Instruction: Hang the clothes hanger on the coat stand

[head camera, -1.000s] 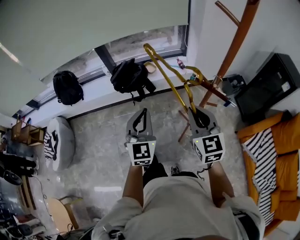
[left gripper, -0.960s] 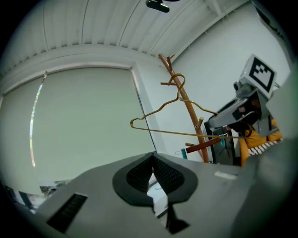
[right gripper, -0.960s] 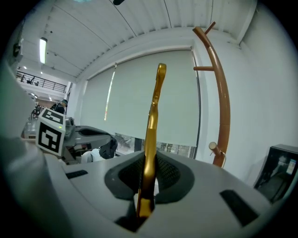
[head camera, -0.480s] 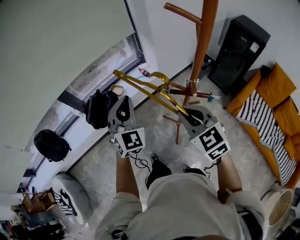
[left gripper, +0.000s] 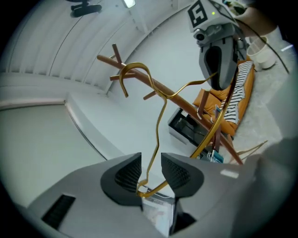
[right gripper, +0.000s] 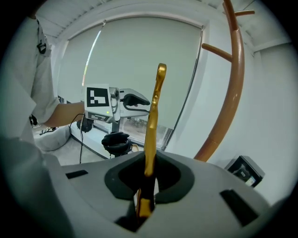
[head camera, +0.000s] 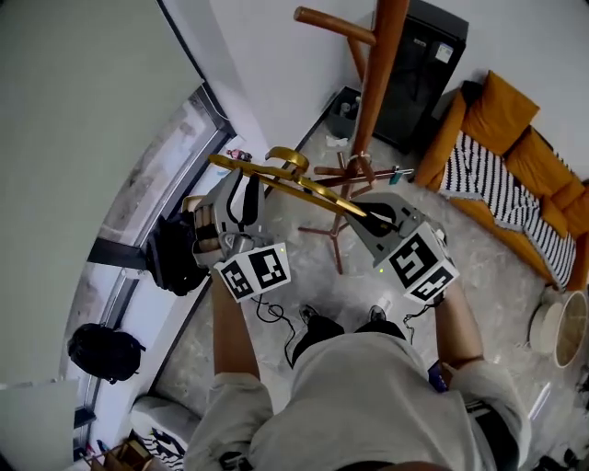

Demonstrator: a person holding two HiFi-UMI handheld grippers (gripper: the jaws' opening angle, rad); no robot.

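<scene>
The wooden coat stand (head camera: pixel 385 64) rises from the floor (head camera: pixel 502 276) close to the wall, and one slanting peg (head camera: pixel 333 22) shows high on its pole. The gold metal hanger (right gripper: pixel 152 121) is in the air between the two grippers, to the left of the pole. Its hook (head camera: pixel 293 156) is apart from that peg and rests on nothing yet.

The right gripper (right gripper: pixel 148 176) is clamped tight on one end of the hanger's bar. The left gripper (left gripper: pixel 151 160) has the thin wire of the other shoulder between its jaws. Those jaws are opening and the ribbed pads stand off the wire, though a bend of the wire lies close to the root of one jaw.

The step in hand looks like passing the hanger to the right gripper alone before hooking it. To do this well, the left gripper should spread fully, then back straight out along its own jaws, because that bend could snag.

With only an end pinch, the hanger will probably want to swing or sag, so the right gripper needs a firm hold and a slow carry. The hook should be raised above the peg's tip with its open side facing the peg, then lowered until the peg takes the weight. Only then should the right gripper let go. The hanger's far shoulder must stay clear of the pole.
</scene>
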